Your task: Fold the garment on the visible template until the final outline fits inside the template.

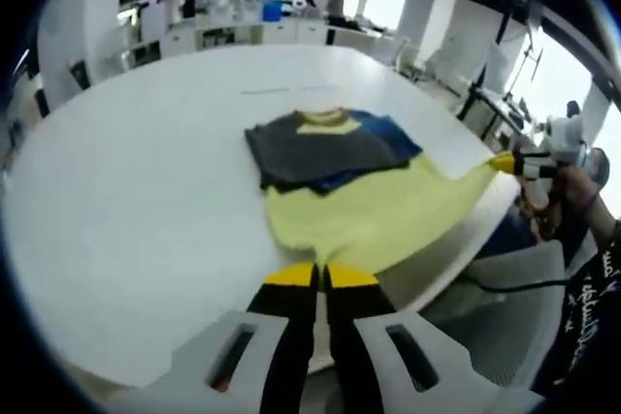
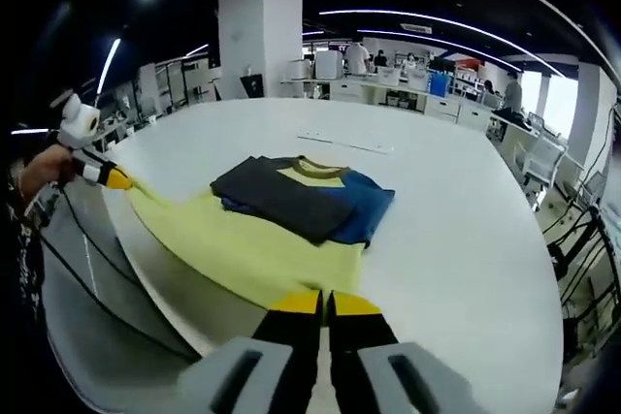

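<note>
Left gripper view: the shirt lies on the white table with its yellow hem at the near edge, sleeves already folded over the chest; the left gripper has its jaws pressed together on the hem corner, pinching cloth; the right gripper holds the other hem corner out past the table's edge. Right gripper view: the right gripper is likewise clamped on yellow cloth at the near edge; the left gripper pinches the far corner; this looks soft, light, floppy, so gripping both hem corners suits it; no readable label or writing on the shirt.
</note>
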`<act>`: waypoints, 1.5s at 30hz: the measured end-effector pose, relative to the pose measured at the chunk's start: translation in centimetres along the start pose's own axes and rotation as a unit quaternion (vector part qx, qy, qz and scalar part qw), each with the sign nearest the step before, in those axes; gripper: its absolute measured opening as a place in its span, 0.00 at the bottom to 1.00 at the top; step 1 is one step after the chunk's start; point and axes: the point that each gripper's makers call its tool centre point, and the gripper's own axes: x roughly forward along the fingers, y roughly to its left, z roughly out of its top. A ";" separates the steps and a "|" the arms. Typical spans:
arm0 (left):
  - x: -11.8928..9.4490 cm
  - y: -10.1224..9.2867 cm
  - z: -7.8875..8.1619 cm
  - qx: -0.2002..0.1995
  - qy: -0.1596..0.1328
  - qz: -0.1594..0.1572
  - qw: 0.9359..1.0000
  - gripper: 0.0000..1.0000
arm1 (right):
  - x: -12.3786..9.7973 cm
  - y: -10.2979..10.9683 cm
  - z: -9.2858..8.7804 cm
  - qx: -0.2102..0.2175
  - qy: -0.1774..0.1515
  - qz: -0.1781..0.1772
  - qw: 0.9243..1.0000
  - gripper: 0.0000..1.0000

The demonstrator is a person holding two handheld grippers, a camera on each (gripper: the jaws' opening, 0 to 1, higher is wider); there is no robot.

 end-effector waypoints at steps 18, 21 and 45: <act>0.6 2.8 4.5 0.015 -0.036 0.016 0.999 0.00 | 1.4 -1.1 5.0 -0.024 -0.037 0.005 0.999 0.00; 0.8 3.1 5.2 0.017 -0.042 0.019 0.999 0.00 | 1.9 -1.3 5.7 -0.030 -0.039 0.004 0.999 0.00; 2.0 5.3 12.0 0.043 -0.117 0.057 0.991 0.00 | 4.9 -3.4 12.6 -0.061 -0.087 -0.006 0.994 0.00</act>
